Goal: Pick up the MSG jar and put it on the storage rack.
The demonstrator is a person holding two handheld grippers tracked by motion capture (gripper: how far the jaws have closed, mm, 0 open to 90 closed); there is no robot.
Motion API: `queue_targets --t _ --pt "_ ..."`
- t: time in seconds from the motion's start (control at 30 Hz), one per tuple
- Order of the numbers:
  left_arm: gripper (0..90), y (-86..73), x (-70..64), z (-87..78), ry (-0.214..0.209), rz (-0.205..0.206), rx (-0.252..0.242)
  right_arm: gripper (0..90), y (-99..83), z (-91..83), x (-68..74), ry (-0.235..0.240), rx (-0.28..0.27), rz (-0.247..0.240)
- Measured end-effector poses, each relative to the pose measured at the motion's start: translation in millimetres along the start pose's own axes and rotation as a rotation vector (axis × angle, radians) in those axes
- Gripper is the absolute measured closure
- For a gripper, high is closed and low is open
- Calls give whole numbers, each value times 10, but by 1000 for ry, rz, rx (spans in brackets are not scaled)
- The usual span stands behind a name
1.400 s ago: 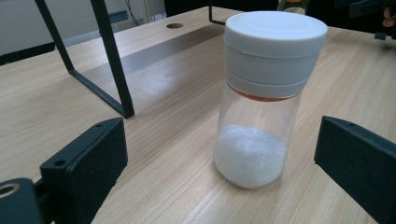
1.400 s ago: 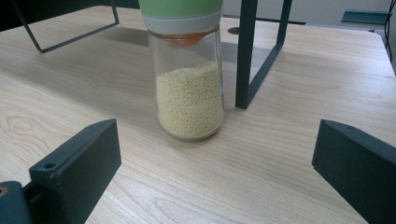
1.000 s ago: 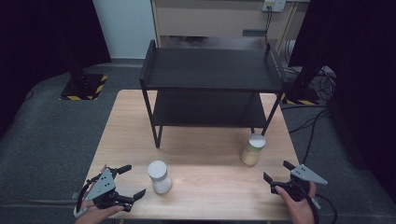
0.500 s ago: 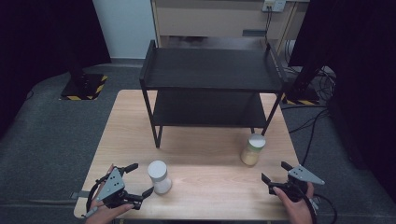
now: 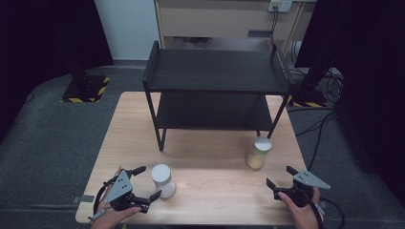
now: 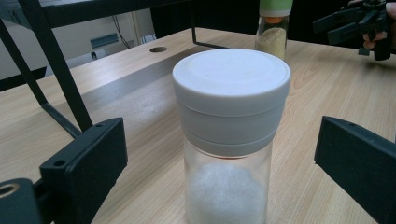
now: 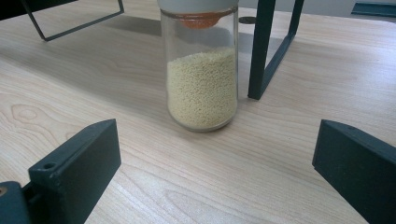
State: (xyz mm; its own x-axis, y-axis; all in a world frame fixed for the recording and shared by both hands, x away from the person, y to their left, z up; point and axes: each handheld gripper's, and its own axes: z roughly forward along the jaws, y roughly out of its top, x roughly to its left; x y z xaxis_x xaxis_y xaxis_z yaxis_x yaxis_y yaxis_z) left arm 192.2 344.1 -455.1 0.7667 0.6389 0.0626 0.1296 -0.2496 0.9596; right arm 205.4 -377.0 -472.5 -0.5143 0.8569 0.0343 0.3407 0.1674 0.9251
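Wooden bench (image 5: 210, 162), black shelf rack (image 5: 217, 90) at its far edge. My left gripper (image 5: 142, 183) stands spread around the white-lidded jar (image 5: 162, 180) near the front-left corner — untouched. I'd centre it, then squeeze below the lid.

A black metal two-tier shelf rack (image 5: 216, 90) stands upright on the far half of the light wooden table (image 5: 210, 186), its thin legs resting on the tabletop and both shelves bare. Behind the table, a beige cabinet (image 5: 215, 21) sits against the back wall, with a white panel (image 5: 126, 28) beside it and a wall socket (image 5: 280, 5) above it. On the grey carpet, a dark stand base edged with yellow-and-black hazard tape (image 5: 85, 88) lies off the table's far left corner, and loose black cables (image 5: 317, 124) trail past its right edge.
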Motion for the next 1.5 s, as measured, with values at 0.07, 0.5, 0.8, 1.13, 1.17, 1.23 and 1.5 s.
queue_targets --t 0.07,0.5,0.8,1.13,1.17,1.23,1.5 --pt "13 1 6 16 -4 -1 -1 15 -3 -3 0 -1 0 1" --pt "12 38 4 123 -5 -17 -14 15 0 -4 27 6 4 -6" --pt "12 67 -4 185 -5 -13 -21 15 -2 -5 33 6 8 -8" --pt "16 64 10 229 -3 -27 -15 14 -5 -12 32 6 11 -3" --pt "17 64 11 234 -5 -25 -14 15 -5 -12 32 7 12 -4" --pt "20 64 11 243 -7 -25 -14 14 -5 -10 33 7 13 -4" --pt "67 68 11 285 -18 -31 -8 15 -10 -5 39 7 16 -5"
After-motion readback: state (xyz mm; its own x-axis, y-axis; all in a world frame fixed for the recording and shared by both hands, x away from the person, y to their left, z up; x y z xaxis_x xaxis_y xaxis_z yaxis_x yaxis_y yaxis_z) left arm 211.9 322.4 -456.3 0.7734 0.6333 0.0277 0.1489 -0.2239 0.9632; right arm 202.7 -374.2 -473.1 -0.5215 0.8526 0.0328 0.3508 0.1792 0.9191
